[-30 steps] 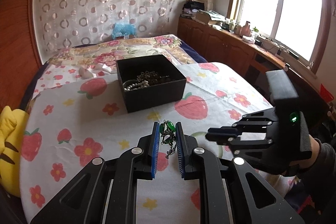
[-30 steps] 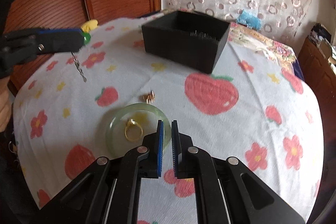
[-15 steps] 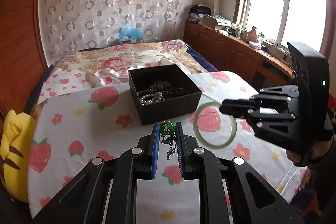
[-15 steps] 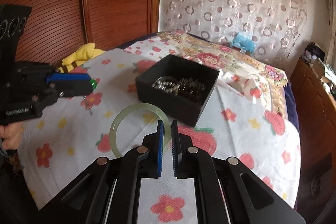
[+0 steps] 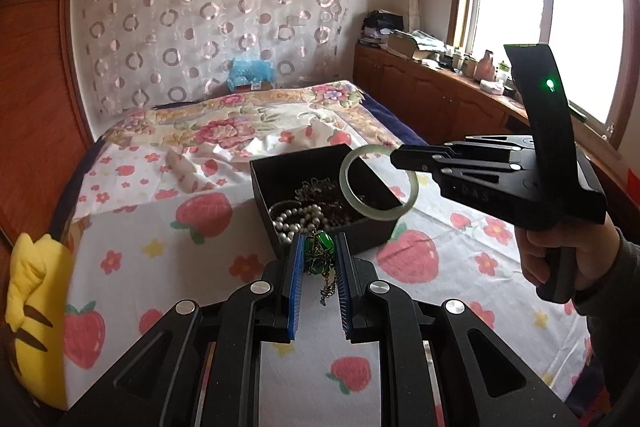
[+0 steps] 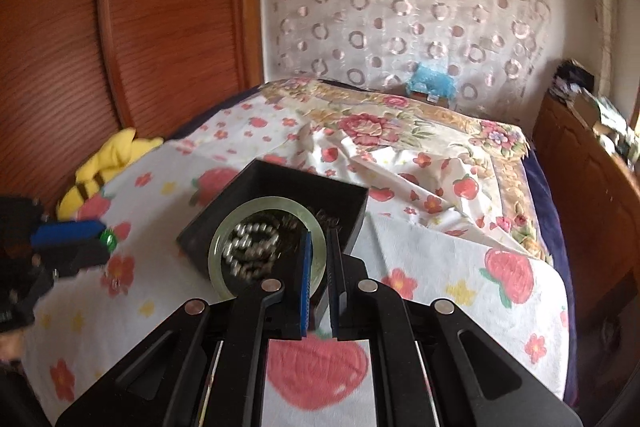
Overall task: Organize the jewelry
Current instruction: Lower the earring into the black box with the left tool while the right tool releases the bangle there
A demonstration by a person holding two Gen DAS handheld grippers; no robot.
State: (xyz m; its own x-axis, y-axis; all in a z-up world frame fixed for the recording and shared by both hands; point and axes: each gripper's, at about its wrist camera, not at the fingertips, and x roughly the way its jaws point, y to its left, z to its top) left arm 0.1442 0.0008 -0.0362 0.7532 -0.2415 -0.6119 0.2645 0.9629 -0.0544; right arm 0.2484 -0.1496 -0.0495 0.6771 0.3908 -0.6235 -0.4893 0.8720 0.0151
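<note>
My left gripper is shut on a green gem pendant, and its dark chain dangles between the blue pads just in front of the black box. The box holds pearl beads and dark chains. My right gripper comes in from the right, shut on a pale green jade bangle that hangs in the air over the box. In the right wrist view the bangle is pinched at its right side by the gripper, with the pearls showing through it. The left gripper is at the left edge.
The box sits on a strawberry-print sheet spread over a bed. A yellow plush toy lies at the bed's left edge. Wooden cabinets run under the window on the right. A person's hand grips the right handle.
The right gripper lifted the bangle off the sheet and carried it up and over the black box. The left gripper, still holding the pendant, moved closer to the box.
</note>
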